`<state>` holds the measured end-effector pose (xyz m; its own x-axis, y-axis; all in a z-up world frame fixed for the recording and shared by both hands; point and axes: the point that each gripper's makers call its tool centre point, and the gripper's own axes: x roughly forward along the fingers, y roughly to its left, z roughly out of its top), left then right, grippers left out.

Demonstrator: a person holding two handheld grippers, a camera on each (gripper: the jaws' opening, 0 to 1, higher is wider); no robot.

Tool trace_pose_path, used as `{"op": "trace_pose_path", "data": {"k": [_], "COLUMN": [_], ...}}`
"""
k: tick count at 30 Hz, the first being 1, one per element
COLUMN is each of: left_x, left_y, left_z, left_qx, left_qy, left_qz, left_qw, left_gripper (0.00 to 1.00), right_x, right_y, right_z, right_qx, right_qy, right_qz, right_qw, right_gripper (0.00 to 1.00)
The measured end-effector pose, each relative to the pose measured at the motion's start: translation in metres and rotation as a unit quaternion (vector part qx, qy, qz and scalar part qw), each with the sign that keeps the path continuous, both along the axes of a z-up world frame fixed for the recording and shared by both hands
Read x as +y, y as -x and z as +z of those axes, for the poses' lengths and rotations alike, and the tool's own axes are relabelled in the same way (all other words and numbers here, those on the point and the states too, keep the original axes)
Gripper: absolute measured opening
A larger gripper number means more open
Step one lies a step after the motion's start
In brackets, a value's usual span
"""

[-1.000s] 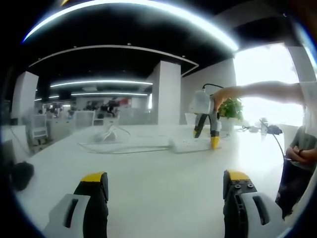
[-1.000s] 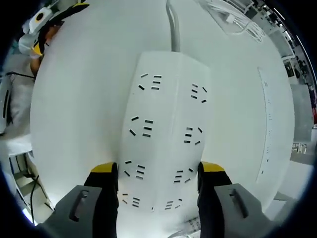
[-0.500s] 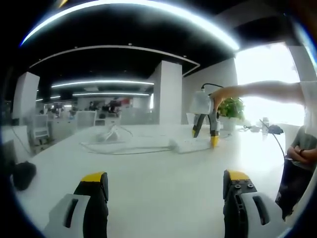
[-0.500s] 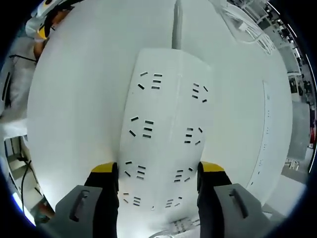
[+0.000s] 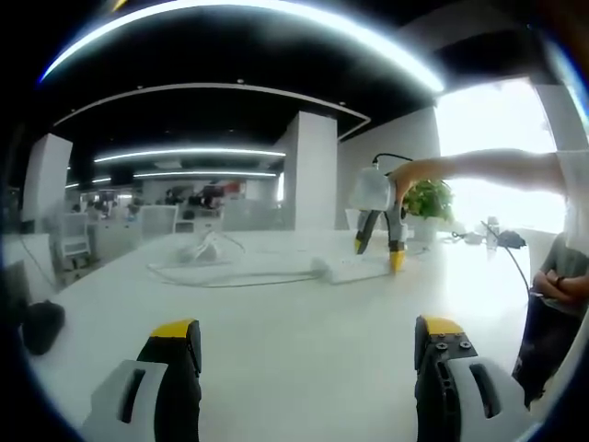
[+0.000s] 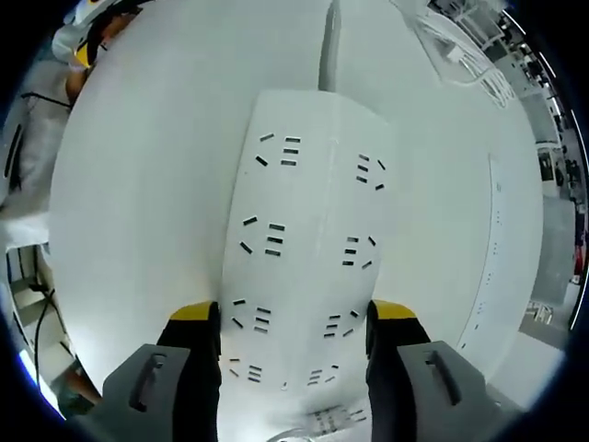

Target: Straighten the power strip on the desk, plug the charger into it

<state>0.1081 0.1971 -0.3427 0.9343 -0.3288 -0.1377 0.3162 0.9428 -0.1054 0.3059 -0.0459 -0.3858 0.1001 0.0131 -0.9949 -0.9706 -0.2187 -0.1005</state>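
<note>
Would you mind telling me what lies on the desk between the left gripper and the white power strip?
In the left gripper view, bare white desk separates the left gripper from the white power strip.

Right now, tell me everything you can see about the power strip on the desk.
The power strip is a white, smooth, plastic-looking block lying flat on the white desk. Its top carries two rows of dark socket slots, four groups to a row. A pale cable leaves its far end. The right gripper straddles the near end, a yellow-tipped jaw hard against each long side. In the left gripper view the power strip lies far across the desk under that gripper, its cable trailing off to the left. No plug sits in any visible socket.
</note>
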Motion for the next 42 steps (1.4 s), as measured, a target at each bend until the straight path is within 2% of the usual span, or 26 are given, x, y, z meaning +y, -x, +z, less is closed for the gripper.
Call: {"op": "trace_pose_path", "data": {"k": [16, 42], "left_x": [-0.0059, -0.0023], "left_y": [-0.0023, -0.0027], "left_z": [0.0007, -0.0035], "left_qx": [0.0, 0.004], "left_qy": [-0.002, 0.0], "left_qz": [-0.006, -0.001], "left_qw": [1.0, 1.0], "left_gripper": [0.99, 0.99], "right_x": [0.0007, 0.0009], "right_y": [-0.0017, -0.0041], "right_z": [0.0001, -0.0008], "right_qx": [0.004, 0.0], "right_qy": [-0.01, -0.006], "right_qz": [0.005, 0.009], "right_qw": [0.9999, 0.9999], "right_gripper": [0.62, 0.64]}}
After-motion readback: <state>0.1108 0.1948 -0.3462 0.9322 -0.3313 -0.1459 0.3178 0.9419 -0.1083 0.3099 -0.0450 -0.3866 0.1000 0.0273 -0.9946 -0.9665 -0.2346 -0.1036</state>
